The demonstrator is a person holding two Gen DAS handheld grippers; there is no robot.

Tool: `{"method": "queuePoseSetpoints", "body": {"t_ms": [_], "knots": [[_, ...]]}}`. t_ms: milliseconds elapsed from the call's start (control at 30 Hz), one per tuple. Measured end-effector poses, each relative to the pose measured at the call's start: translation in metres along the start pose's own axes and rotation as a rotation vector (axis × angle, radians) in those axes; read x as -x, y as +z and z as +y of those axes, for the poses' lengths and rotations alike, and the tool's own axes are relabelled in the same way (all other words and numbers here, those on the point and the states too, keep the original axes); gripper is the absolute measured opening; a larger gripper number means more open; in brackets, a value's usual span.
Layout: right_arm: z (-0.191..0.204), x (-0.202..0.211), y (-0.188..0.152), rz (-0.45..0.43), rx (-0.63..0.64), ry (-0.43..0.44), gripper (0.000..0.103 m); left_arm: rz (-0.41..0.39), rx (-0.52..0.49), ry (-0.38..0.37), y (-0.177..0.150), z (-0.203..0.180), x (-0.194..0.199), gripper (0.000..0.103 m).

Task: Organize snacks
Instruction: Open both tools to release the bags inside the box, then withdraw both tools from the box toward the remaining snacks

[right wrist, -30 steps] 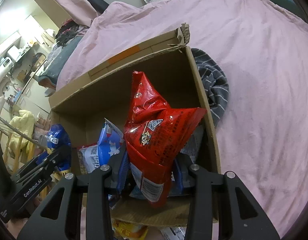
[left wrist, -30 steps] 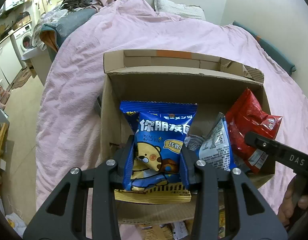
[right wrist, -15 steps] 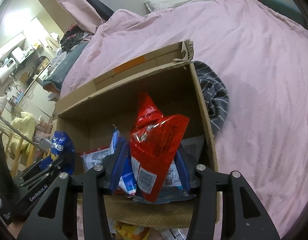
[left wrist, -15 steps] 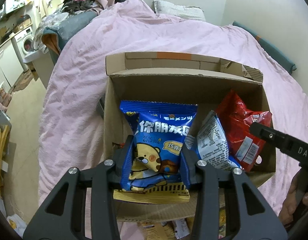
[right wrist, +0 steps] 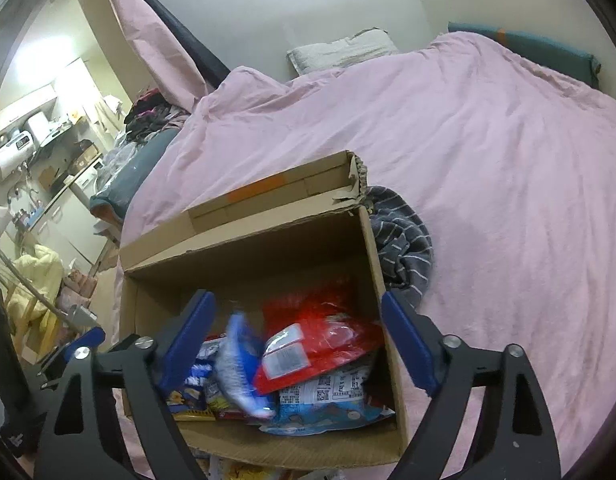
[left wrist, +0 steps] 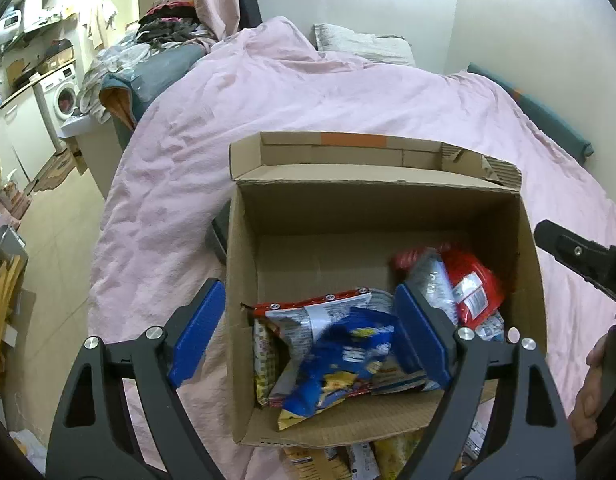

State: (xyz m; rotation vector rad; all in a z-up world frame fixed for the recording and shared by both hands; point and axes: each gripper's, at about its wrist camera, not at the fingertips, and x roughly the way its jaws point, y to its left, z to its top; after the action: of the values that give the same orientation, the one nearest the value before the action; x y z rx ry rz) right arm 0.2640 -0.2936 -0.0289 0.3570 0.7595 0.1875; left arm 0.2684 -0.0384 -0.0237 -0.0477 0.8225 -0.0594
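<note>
Both our grippers, left (left wrist: 308, 340) and right (right wrist: 296, 344), are opening empty over the box's (left wrist: 387, 204) near edge; the blue bag (left wrist: 339, 364), blurred, seems loose inside.

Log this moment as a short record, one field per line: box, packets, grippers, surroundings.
box: open cardboard box on a pink duvet, flaps up
blue packet: blurred, in the box between the left gripper pads, not pressed
red packet: lies on other packets at the box's right side
left gripper: jaws opening, nothing gripped
right gripper: jaws opening, nothing gripped
loose snacks: more packets outside, before the box's near wall
beside box: striped grey cloth against the right wall
</note>
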Motion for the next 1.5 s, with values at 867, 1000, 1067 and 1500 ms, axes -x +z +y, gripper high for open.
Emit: {"method": "queuePoseSetpoints", "body": {"t_ms": [867,1000,1067,1500], "knots": [[0.012,0.042,-0.021,0.004,0.015,0.025,0.090,-0.119,0.106,0.061,-0.007,0.038,0.053,0.102],[0.009,0.050,-0.031,0.020,0.001,0.024,0.090,-0.089,0.106,0.047,-0.016,0.037,0.058,0.102],[0.007,0.053,-0.035,0.025,-0.006,0.022,0.090,-0.073,0.084,0.047,-0.021,0.034,0.059,0.102],[-0.002,0.073,-0.065,0.099,-0.061,0.011,0.090,0.022,0.060,0.010,-0.053,0.030,0.071,0.102]]}}
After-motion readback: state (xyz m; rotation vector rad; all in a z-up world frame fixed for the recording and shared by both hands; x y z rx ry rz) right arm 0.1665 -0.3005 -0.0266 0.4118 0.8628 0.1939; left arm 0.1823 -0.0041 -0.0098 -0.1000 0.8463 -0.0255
